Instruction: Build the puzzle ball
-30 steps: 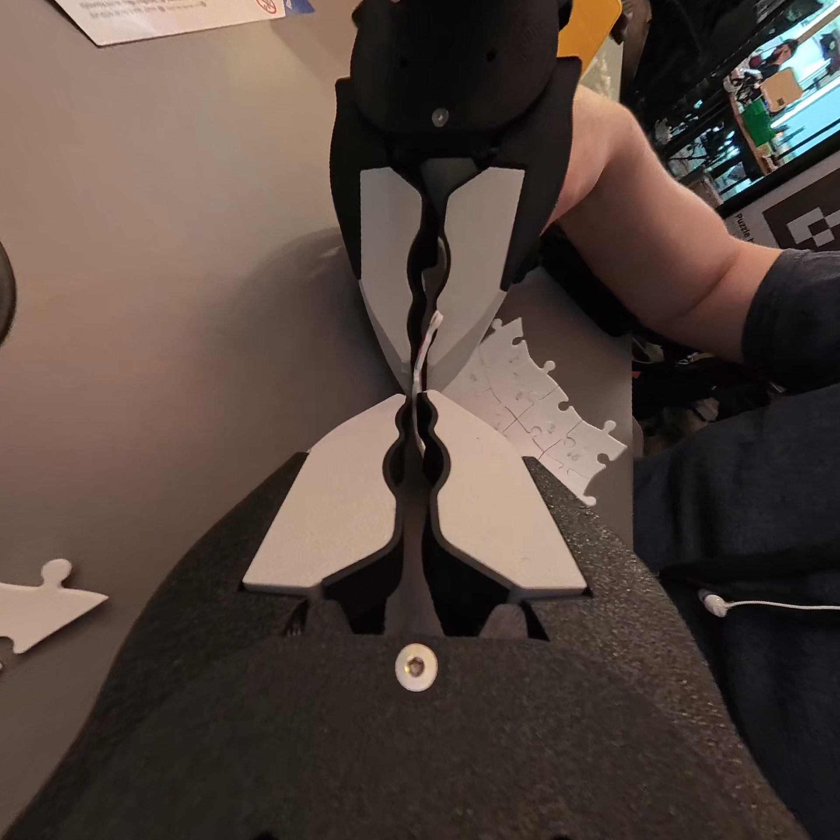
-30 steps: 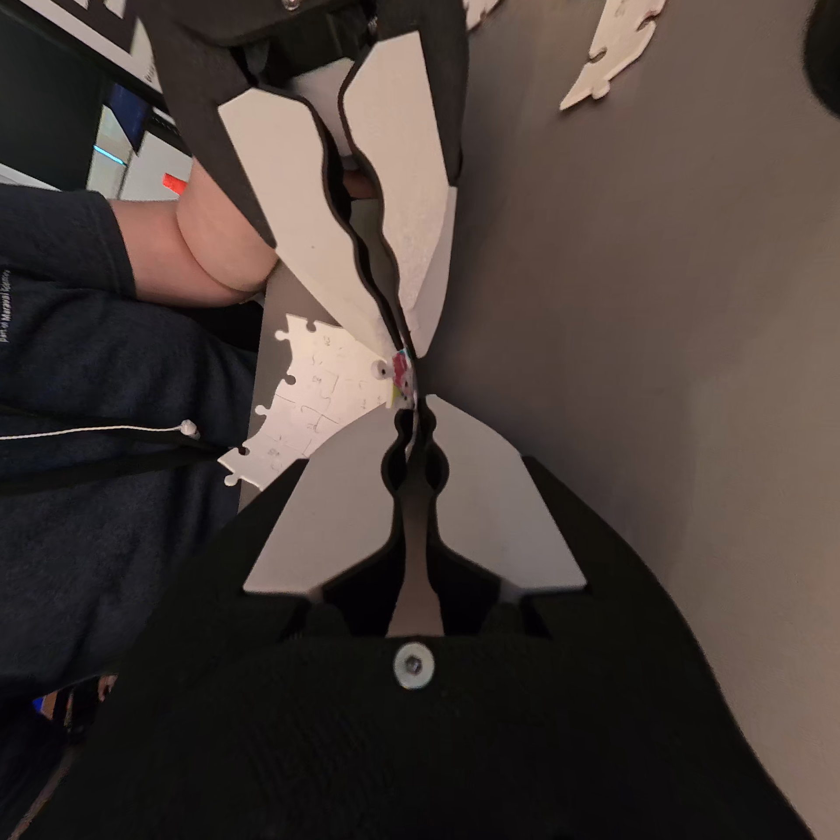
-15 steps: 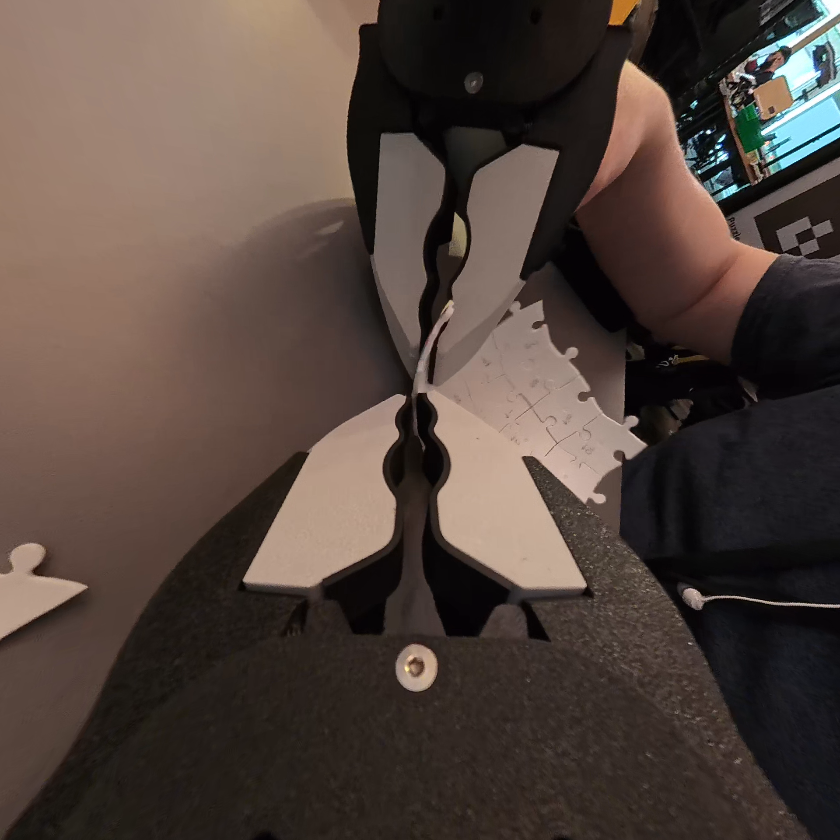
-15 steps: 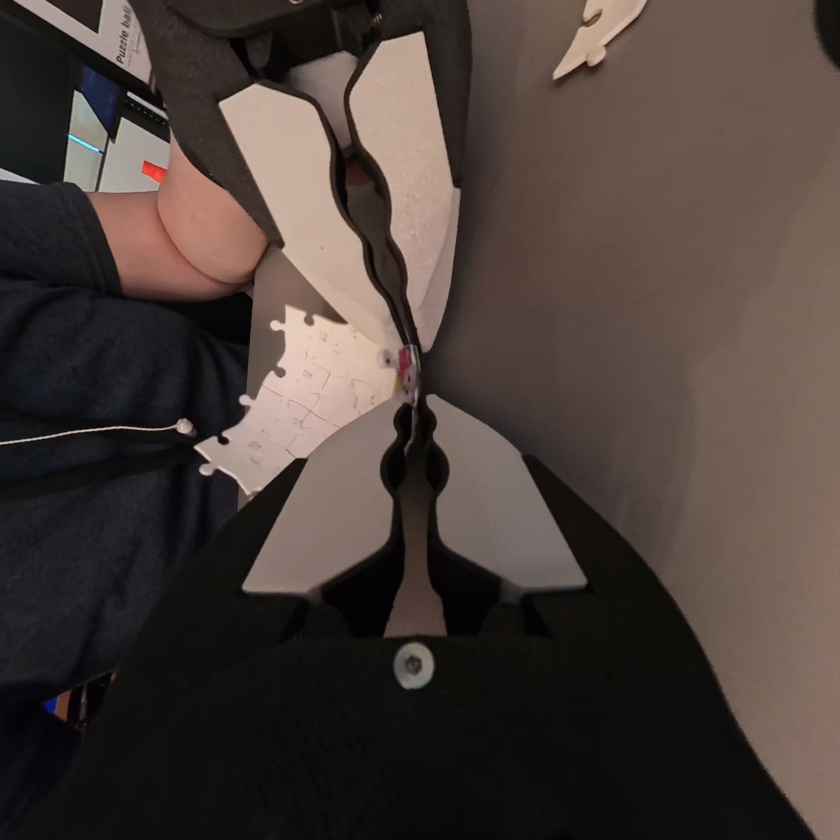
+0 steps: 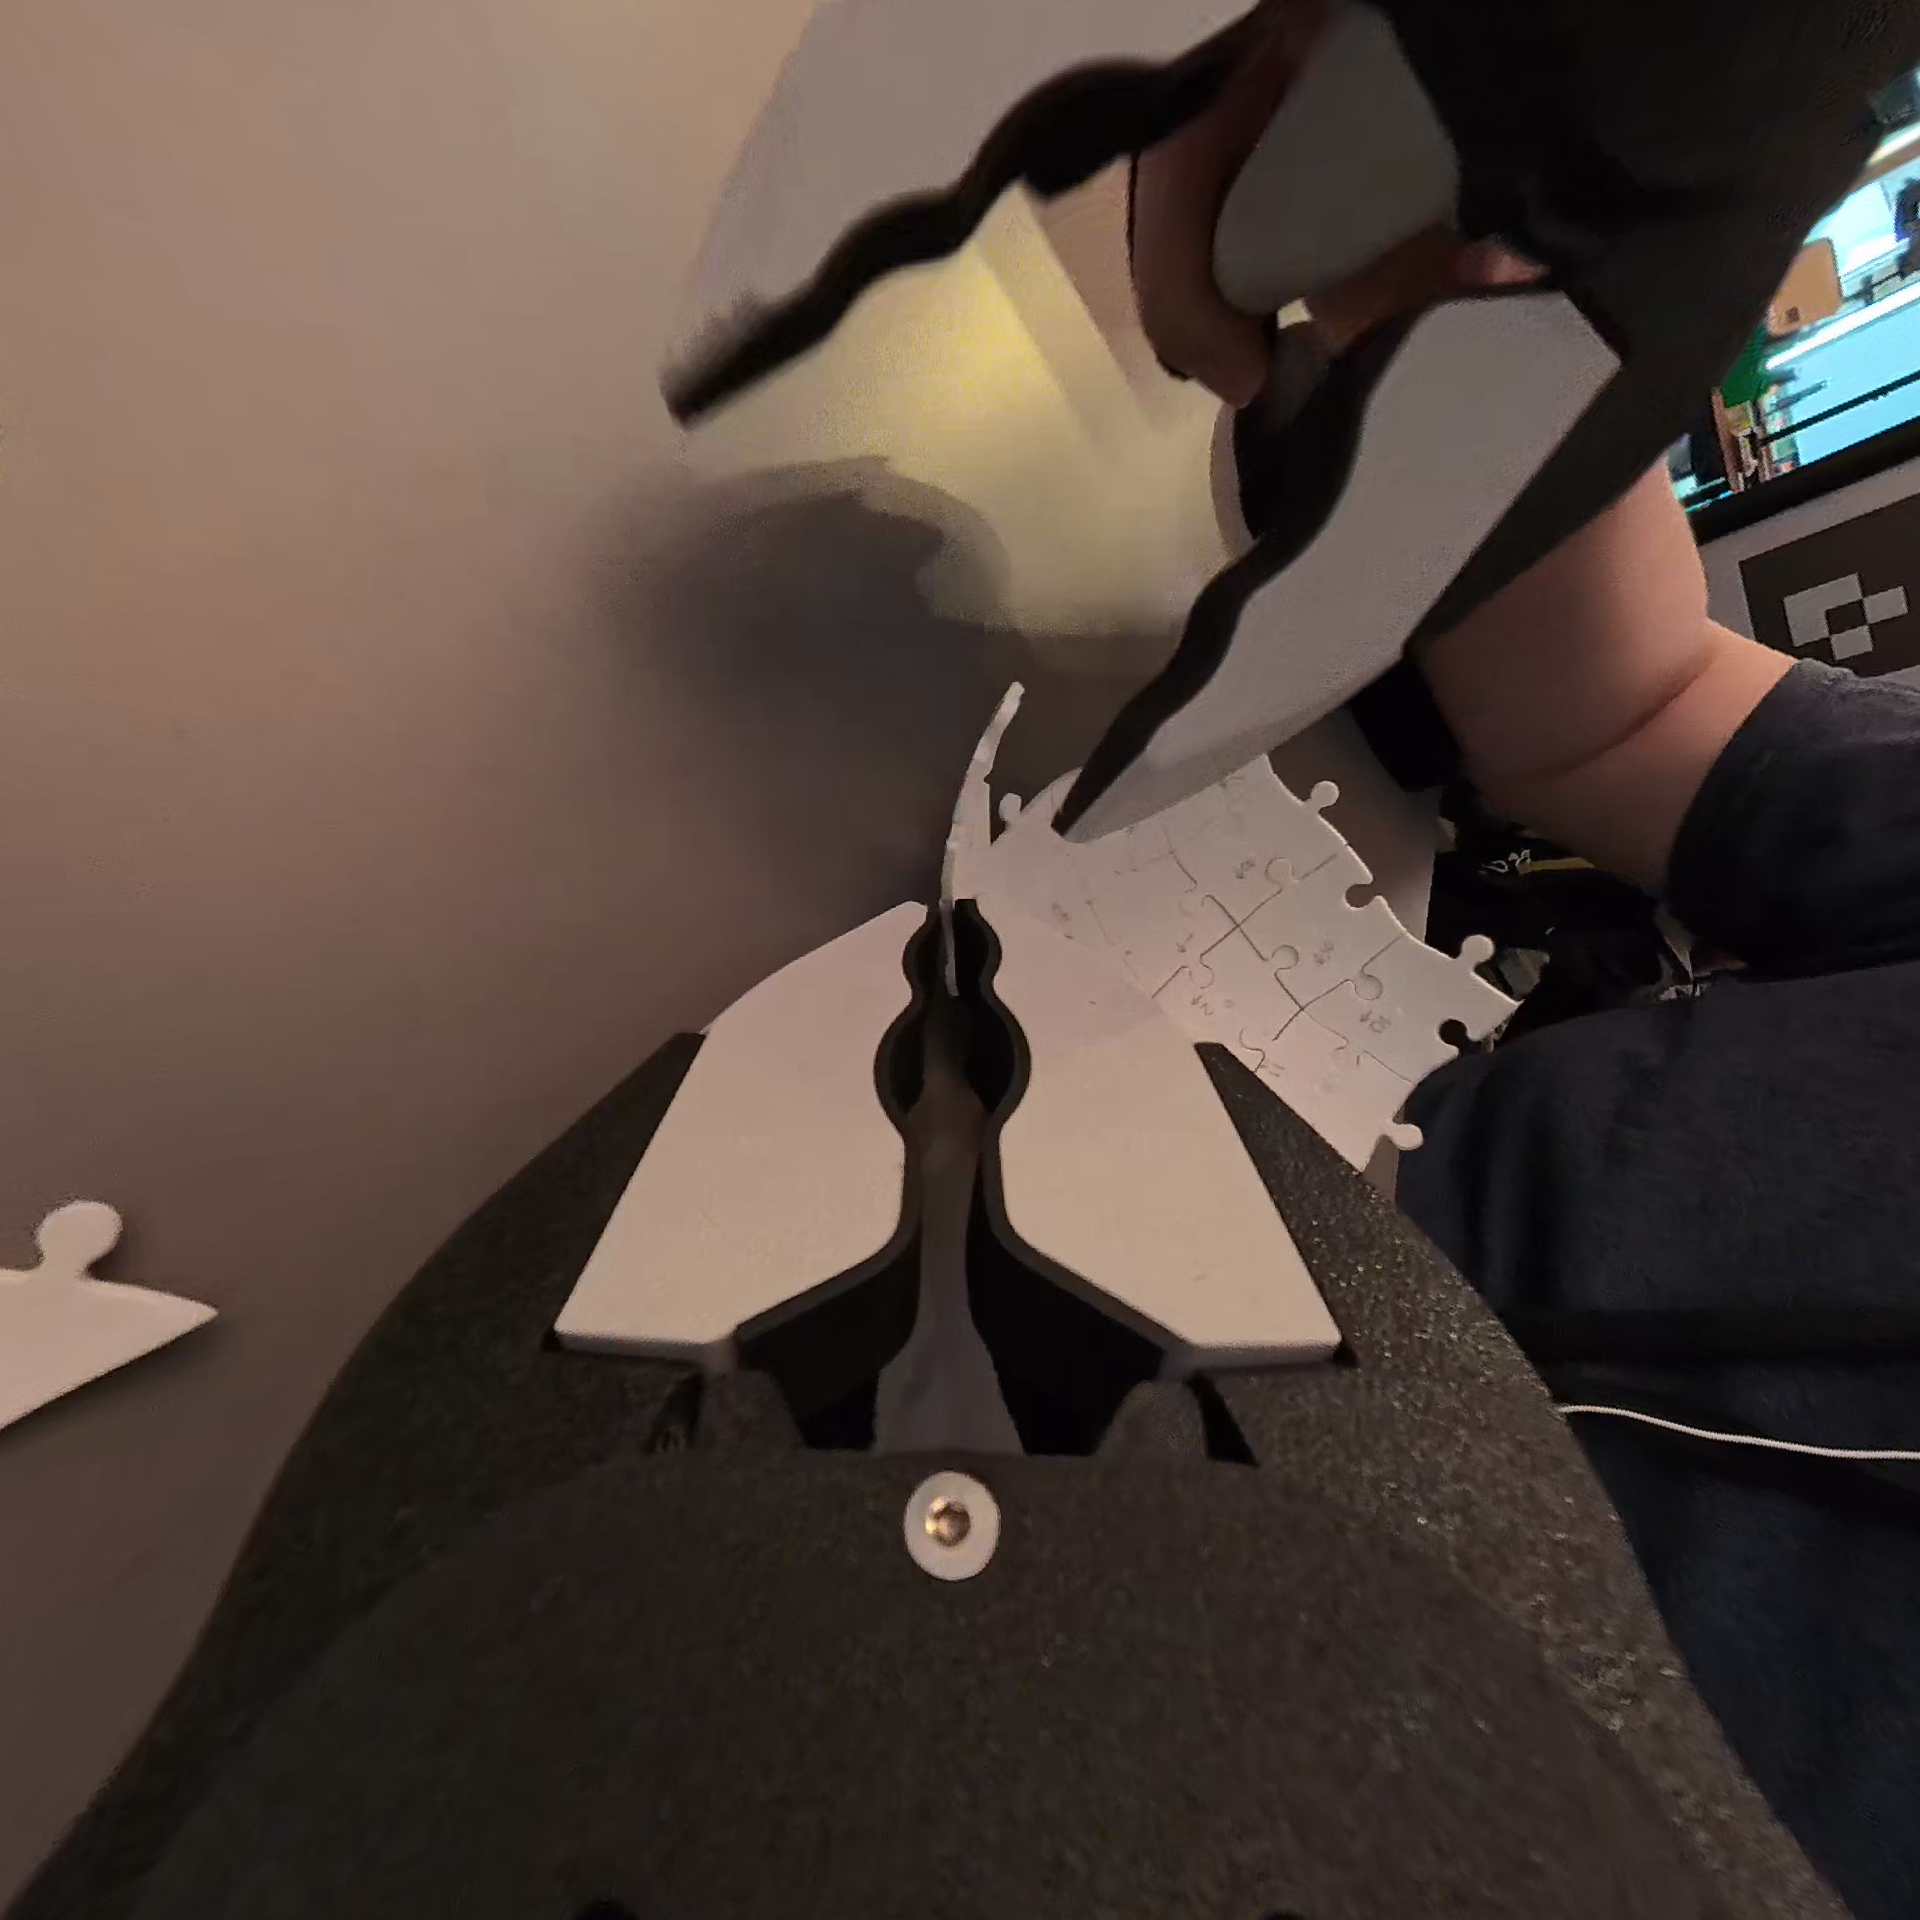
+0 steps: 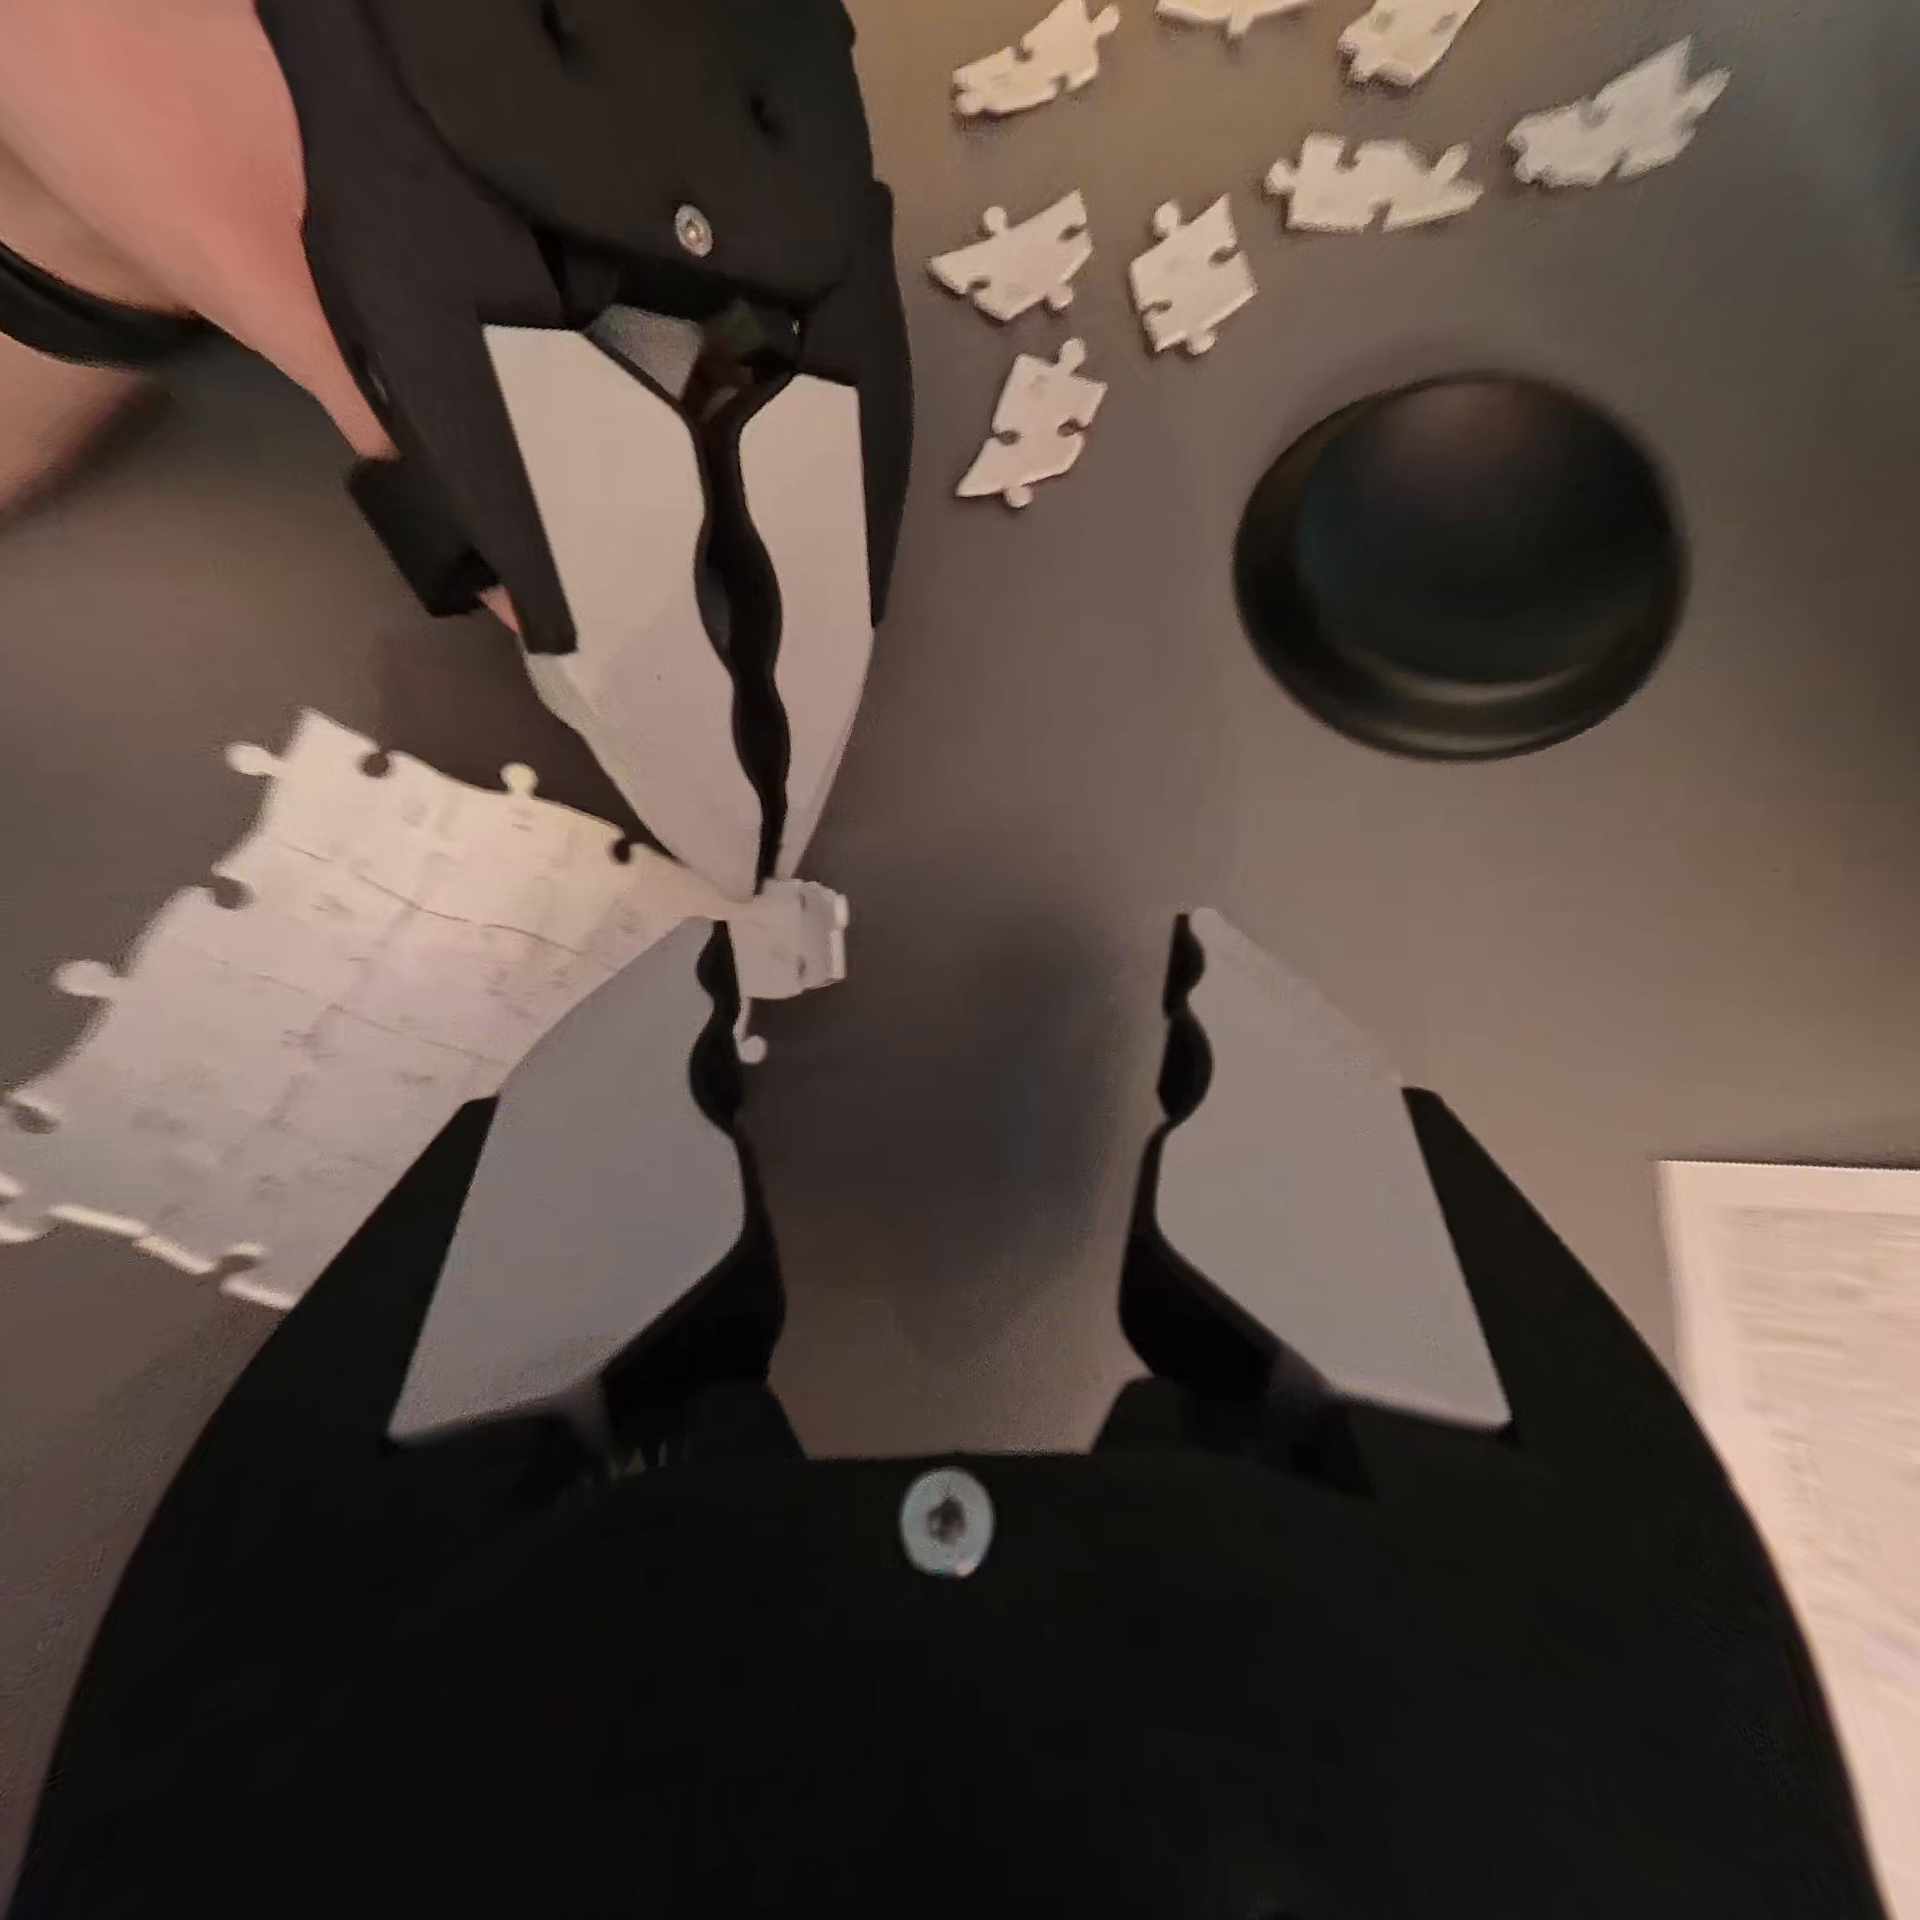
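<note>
Right wrist view looks down on a dark grey matte tabletop (image 6: 987,644) where the build is only partly done. A curved white sheet of interlocked puzzle pieces (image 6: 343,987), several pieces wide, makes up one joined section of the ball, and it is far from closed into a sphere. The left gripper (image 6: 764,868) has its fingers pressed together on the corner of that section, where a small white puzzle piece (image 6: 795,935) sits at the tip. The right gripper (image 6: 956,935) stands wide open and holds nothing, its left finger just beside the small piece.

From the left wrist view, the left gripper (image 5: 948,914) pinches the thin curved edge of the white section (image 5: 1288,935), which fans out to the right over the table edge, while the right gripper's open fingers (image 5: 1247,707) hover over it, one tip close to or touching the sheet.

I judge most of the work is left: at least seven loose white puzzle pieces (image 6: 1195,270) lie scattered at the far side of the table, and another loose white piece (image 5: 83,1299) lies well apart on the left.

A round black bowl-like stand (image 6: 1455,561) sits near the loose pieces, and a printed white sheet of paper (image 6: 1808,1455) lies at the right edge. A person's bare forearm and dark blue sleeve (image 5: 1787,831) show beyond the table, with bright screens or windows (image 5: 1829,312) behind.
</note>
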Demonstrator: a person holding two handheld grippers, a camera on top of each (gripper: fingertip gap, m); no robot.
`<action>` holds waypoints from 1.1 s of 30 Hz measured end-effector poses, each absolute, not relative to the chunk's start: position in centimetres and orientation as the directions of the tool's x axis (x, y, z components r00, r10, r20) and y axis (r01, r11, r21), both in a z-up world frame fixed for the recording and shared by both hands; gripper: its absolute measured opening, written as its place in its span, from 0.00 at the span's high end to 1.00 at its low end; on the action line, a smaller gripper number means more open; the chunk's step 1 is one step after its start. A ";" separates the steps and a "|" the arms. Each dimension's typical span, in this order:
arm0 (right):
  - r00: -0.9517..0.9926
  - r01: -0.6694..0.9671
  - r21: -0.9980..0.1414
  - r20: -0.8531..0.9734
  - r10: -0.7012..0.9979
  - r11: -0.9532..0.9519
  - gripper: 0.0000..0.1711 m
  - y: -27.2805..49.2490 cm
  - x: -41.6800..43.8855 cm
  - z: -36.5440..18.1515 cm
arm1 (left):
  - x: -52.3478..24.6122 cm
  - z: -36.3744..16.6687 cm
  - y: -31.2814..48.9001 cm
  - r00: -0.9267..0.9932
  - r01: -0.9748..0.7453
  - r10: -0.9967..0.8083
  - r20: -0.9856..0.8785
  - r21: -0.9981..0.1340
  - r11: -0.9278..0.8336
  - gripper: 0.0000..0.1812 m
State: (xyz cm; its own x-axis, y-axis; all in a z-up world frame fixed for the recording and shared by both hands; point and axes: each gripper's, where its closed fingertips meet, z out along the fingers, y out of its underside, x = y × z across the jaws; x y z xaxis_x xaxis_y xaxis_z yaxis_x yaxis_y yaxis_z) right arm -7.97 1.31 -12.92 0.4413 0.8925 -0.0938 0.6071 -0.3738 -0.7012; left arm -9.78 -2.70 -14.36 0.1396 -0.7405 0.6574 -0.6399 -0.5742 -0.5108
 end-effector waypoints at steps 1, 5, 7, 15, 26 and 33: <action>0.442 0.638 -0.700 -0.009 0.897 -0.321 0.50 1.6 -7.8 -12.7 | -9.8 -14.4 -2.7 0.144 -0.640 -0.741 0.656 -0.509 -0.575 0.99; 0.438 0.725 -0.641 0.146 0.887 -0.252 0.44 2.3 -7.8 -13.3 | -9.7 -14.5 -2.6 0.156 -0.642 -0.742 0.652 -0.504 -0.578 0.99; 0.439 0.747 -0.608 0.149 0.886 -0.268 0.43 2.5 -7.7 -14.0 | -9.6 -14.5 -2.5 0.159 -0.644 -0.743 0.650 -0.502 -0.577 0.99; 0.441 0.770 -0.541 0.069 0.895 -0.338 0.43 2.5 -7.6 -15.2 | -10.3 -13.6 -1.6 0.183 -0.607 -0.733 0.655 -0.511 -0.609 0.93; 0.410 0.835 -0.409 0.017 0.912 -0.368 0.42 2.5 -7.9 -15.9 | -10.5 -14.7 -2.1 0.189 -0.671 -0.771 0.608 -0.493 -0.554 0.95; 0.407 0.844 -0.376 -0.015 0.913 -0.382 0.42 2.2 -8.1 -16.1 | -10.4 -15.1 -2.8 0.170 -0.732 -0.802 0.573 -0.472 -0.492 0.95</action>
State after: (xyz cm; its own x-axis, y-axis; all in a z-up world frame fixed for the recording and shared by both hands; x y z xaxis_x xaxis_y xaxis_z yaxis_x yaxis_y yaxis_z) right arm -8.06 2.22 -16.08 0.4067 0.9135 -0.0147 0.8441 -0.3818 -0.3765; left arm -10.41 -2.81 -15.11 0.1697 -0.8021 0.5726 -0.7320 -0.4916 -0.4717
